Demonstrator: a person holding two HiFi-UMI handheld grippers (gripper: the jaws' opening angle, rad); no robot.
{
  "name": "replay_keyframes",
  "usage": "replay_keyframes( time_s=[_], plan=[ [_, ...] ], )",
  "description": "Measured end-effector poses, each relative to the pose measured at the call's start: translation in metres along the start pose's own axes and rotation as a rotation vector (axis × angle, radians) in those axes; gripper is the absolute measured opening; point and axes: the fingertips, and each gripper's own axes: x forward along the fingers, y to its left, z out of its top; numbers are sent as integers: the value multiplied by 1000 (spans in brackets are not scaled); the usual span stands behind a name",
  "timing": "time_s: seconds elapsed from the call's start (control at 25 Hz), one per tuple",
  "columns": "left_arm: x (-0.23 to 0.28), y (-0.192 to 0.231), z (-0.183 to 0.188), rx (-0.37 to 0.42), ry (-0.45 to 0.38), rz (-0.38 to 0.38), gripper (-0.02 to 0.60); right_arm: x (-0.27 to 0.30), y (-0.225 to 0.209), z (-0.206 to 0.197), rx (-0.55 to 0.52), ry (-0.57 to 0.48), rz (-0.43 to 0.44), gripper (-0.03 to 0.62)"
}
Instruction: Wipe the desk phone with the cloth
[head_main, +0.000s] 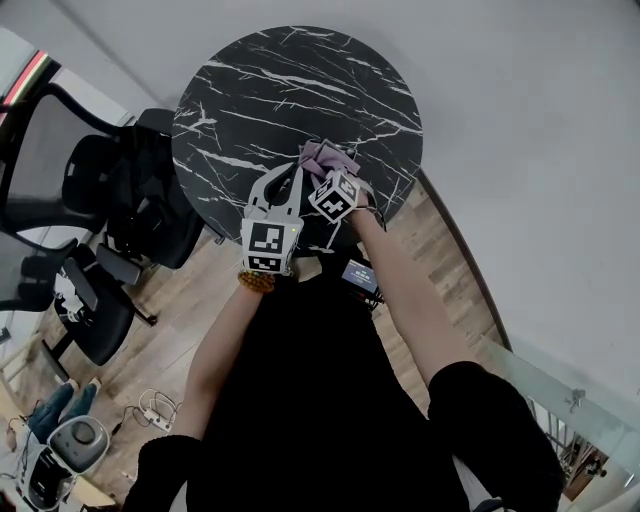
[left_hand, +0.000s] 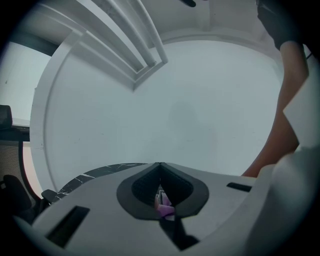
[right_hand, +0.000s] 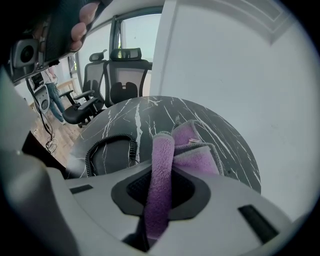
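Purple fleecy cloth in right gripper jaws

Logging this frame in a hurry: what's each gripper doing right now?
Left gripper: shut, with a sliver of the purple cloth pinched between its jaws.
Right gripper: shut on the purple cloth.

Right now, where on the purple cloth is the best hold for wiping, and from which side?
Take the thick folded edge nearest the person, coming from the near side, as the right gripper does: its jaws are shut on that fold of the cloth. The fold gives bulk to pinch, and the rest lies bunched ahead on the table, probably free to wipe.
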Motion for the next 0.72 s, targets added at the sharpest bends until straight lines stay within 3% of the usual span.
replay_keyframes(
  time_s=[0.72],
  plan=[
    [-3, 0, -4, 10, 14, -16, 12, 3, 27, -6, 7, 13, 41, 61]
  ],
)
